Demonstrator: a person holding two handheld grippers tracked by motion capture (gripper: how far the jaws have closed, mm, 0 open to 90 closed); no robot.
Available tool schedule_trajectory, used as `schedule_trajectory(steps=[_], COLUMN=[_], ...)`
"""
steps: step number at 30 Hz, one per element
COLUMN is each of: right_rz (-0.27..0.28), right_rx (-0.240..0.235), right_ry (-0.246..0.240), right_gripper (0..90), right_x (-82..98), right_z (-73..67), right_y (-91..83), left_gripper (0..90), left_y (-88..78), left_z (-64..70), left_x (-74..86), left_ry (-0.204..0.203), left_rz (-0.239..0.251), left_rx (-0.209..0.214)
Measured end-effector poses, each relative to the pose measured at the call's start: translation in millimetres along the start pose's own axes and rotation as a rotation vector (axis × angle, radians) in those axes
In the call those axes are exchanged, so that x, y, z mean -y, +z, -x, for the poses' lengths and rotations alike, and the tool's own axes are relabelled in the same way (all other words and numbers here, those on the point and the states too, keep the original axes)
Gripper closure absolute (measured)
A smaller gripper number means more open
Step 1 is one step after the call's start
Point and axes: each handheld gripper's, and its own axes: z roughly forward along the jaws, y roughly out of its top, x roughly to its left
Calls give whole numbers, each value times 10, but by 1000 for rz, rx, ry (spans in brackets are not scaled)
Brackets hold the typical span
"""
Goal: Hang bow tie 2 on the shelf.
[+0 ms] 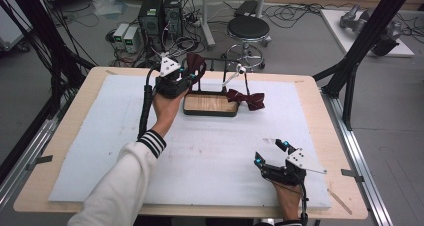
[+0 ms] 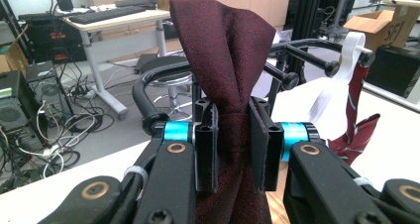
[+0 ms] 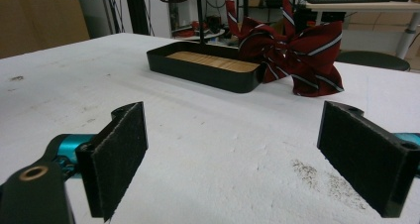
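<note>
— Tongs first: what's each one doing?

— Left gripper (image 1: 187, 75) is clamped on a dark maroon bow tie (image 2: 225, 50); in the left gripper view the cloth is pinched at its waist between the two pads and fans out above them. Right gripper (image 1: 272, 153) rests low over the white mat (image 1: 210, 146) near the person's edge, jaws spread wide with nothing between them.

— Where is the held tie in relation to the stand?

— Up at the far side of the table, just beside the black rack (image 1: 215, 63) that rises behind the wooden tray (image 1: 210, 104). The left gripper view shows the rack's knobbed pegs (image 2: 289, 79) right behind the cloth and a little to its right, so I'd judge any hanging move runs forward and slightly right from the jaws.

— And its long axis?

— Roughly upright in the jaws, wings pointing up, the rest trailing down out of sight below the pads. Whether a strap hangs underneath, I can't tell.

— Is there another tie?

— A striped red bow tie (image 1: 246, 99) lies just off the tray's right end, its white strap (image 1: 231, 76) running up to the rack. It looks to be touching the tray's corner.

— Which hand is nearer to that one?

— The left is closer but occupied. From the free right gripper it lies straight ahead and well apart, beyond the tray's near corner.
</note>
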Motion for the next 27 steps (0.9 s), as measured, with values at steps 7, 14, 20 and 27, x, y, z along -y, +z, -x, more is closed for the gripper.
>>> schedule_trajectory(steps=[7,14,20,27], right_rz=[-1,1,0,-2], right_rx=[1,1,0,-2], right_ry=[-2,-7,-1,1], right_gripper=[113,113,113,113], right_x=[0,0,0,-1], right_z=[0,1,0,2], right_y=[0,1,-1,-1], left_gripper=[754,754,754,753], left_y=[-12,-8,10,6], left_z=[2,-13,-46,-58], left_x=[39,110,134,139], left_ry=[-3,-3,-3,-2], left_rz=[-6,-33,-50,-49], left_rx=[-6,-8,-9,-14])
